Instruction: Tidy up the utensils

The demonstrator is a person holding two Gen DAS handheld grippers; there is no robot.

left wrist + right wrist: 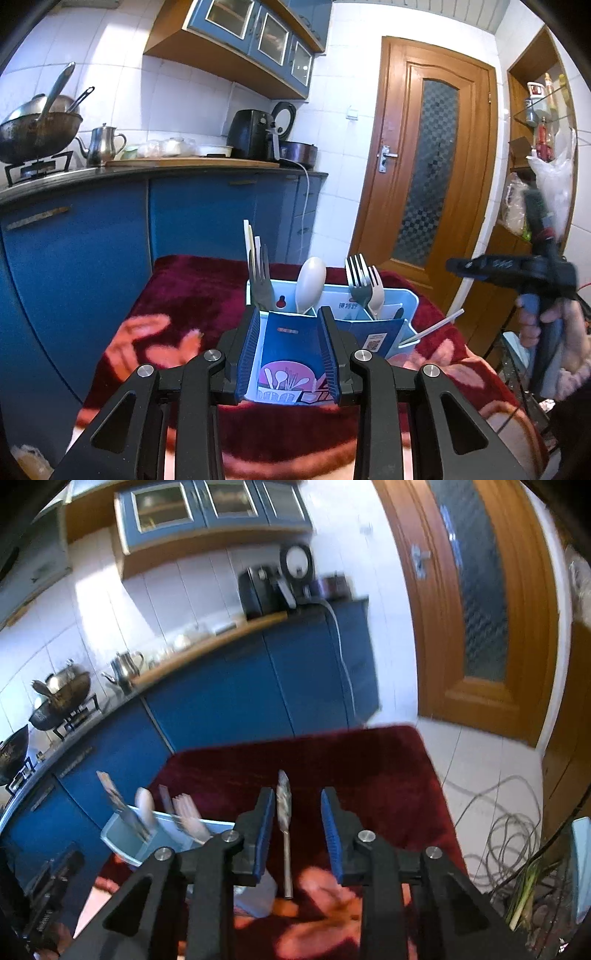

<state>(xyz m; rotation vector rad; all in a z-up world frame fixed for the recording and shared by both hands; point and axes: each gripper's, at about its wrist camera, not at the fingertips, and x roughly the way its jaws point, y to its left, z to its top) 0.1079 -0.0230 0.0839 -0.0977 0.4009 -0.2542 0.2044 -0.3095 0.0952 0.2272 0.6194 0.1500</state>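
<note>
The utensil caddy (332, 325), near the blanket's (369, 768) far edge, is clamped by the left gripper (291, 354). A metal utensil (285, 823), apparently a fork, lies loose between the right gripper's (295, 834) parted fingers; closure should be centred on its handle.

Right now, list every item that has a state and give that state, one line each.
Left claw: shut on the utensil holder's blue card front.
Right claw: open, a metal utensil lying between its fingers, ungripped.
Utensil holder: upright on the red blanket, holding forks and a spoon.
Metal utensil: loose on the red blanket.
Wooden door: closed.
</note>
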